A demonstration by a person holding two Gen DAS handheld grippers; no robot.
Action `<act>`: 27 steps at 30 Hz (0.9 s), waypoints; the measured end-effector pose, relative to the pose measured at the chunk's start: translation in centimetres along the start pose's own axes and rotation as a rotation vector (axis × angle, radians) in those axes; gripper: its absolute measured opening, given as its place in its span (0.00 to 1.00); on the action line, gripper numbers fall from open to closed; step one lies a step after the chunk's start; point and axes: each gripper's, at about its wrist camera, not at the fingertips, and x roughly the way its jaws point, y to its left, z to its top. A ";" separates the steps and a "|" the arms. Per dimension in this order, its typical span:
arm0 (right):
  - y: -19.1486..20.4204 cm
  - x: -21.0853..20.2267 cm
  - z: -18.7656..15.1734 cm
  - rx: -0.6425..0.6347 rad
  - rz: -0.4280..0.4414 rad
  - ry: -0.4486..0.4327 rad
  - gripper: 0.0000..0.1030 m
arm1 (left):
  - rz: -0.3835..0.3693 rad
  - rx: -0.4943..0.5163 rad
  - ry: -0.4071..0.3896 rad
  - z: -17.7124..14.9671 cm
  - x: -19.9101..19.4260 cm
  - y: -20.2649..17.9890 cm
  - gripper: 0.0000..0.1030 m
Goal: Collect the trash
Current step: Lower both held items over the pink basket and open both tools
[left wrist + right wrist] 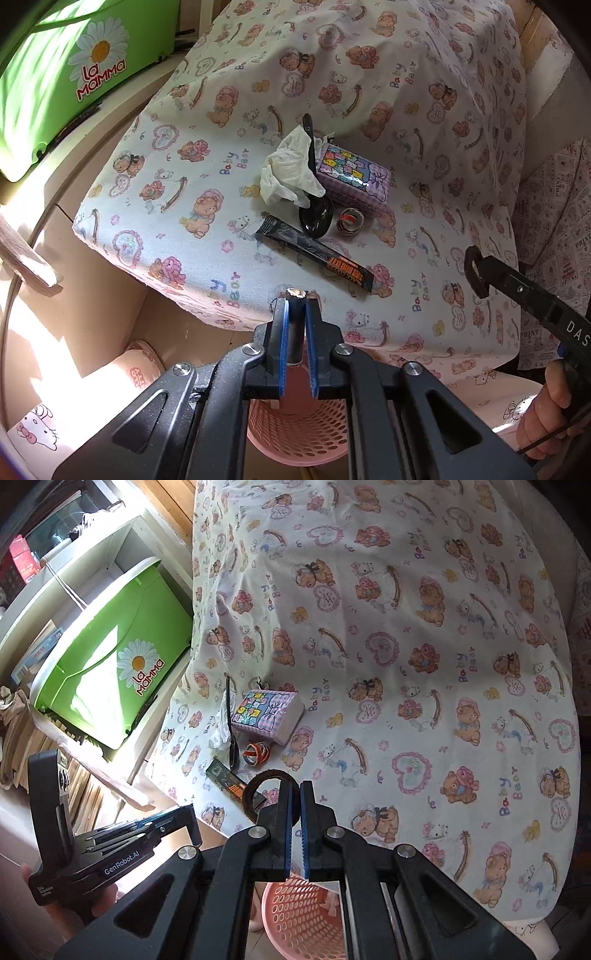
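Honestly, both sets of fingers are loaded already, so the step in hand looks like the drop into the bin. The left gripper (295, 299) is clamped on a small dark cylinder (295, 328) with a shiny metal-looking tip, maybe a battery, can't say for sure, standing along the blue pads in the lower middle of its frame. The right gripper (296, 788) is pinched fully closed on a thin brown ring (255, 794), which sticks out to the left of the fingers; in the left wrist view it shows at the right edge. The pink perforated basket (295, 424) sits low at the bottom of both frames, under the grippers and off the edge of the teddy-print cloth (192, 206). My tip: get each piece squarely over the basket's mouth before letting go, not over the rim, since a cylinder like that will probably roll away on the floor. Probably drop one at a time so the two grippers don't bump. Left on the cloth, middle of the frame: a crumpled tissue (284, 170), a black plastic spoon (316, 214), a black coffee stick wrapper (314, 254), a small curl of tape (351, 220), plus a pink tissue pack (356, 175) that may not be trash.
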 end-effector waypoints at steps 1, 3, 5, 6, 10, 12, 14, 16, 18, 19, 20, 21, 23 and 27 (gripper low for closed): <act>0.4 -0.3 -0.2 -0.015 -0.005 -0.007 0.05 | -0.011 -0.003 0.014 -0.1 0.1 0.0 0.08; 1.2 -0.8 -0.8 -0.038 -0.011 -0.018 0.05 | -0.036 -0.004 0.041 -0.4 0.5 -0.2 0.08; 1.8 -1.2 -1.5 -0.048 -0.018 -0.022 0.05 | -0.041 0.014 0.059 -0.8 0.7 -0.7 0.08; 1.9 -1.3 -2.0 -0.050 -0.021 -0.019 0.05 | -0.037 0.025 0.065 -0.9 0.8 -1.0 0.08; 2.5 -1.6 -4.2 -0.047 -0.026 0.000 0.05 | -0.045 0.059 0.102 -1.8 1.3 -1.8 0.08; 2.7 -1.8 -5.2 -0.053 -0.042 0.006 0.05 | -0.055 0.066 0.120 -2.2 1.6 -2.0 0.08; 2.7 -1.9 -6.0 -0.061 -0.052 0.011 0.05 | -0.051 0.073 0.129 -2.5 1.8 -2.1 0.08; 2.7 -1.9 -6.5 -0.069 -0.065 0.020 0.05 | -0.035 0.079 0.135 -2.8 2.0 -2.1 0.08; 2.7 -1.7 -7.0 -0.076 -0.080 0.033 0.05 | -0.027 0.082 0.144 -3.1 2.3 -2.0 0.08; 2.6 -1.5 -7.2 -0.079 -0.086 0.043 0.05 | -0.024 0.082 0.148 -3.2 2.4 -1.9 0.08; 2.6 -1.2 -7.4 -0.084 -0.092 0.054 0.05 | -0.020 0.082 0.153 -3.4 2.5 -1.7 0.08; 2.7 -0.9 -7.7 -0.093 -0.097 0.066 0.05 | -0.016 0.082 0.160 -3.6 2.6 -1.6 0.08; 3.0 -0.5 -8.1 -0.117 -0.109 0.083 0.05 | -0.018 0.080 0.176 -3.9 3.0 -1.5 0.08; 3.6 0.3 -8.9 -0.158 -0.131 0.109 0.05 | -0.013 0.065 0.204 -4.4 3.7 -0.9 0.08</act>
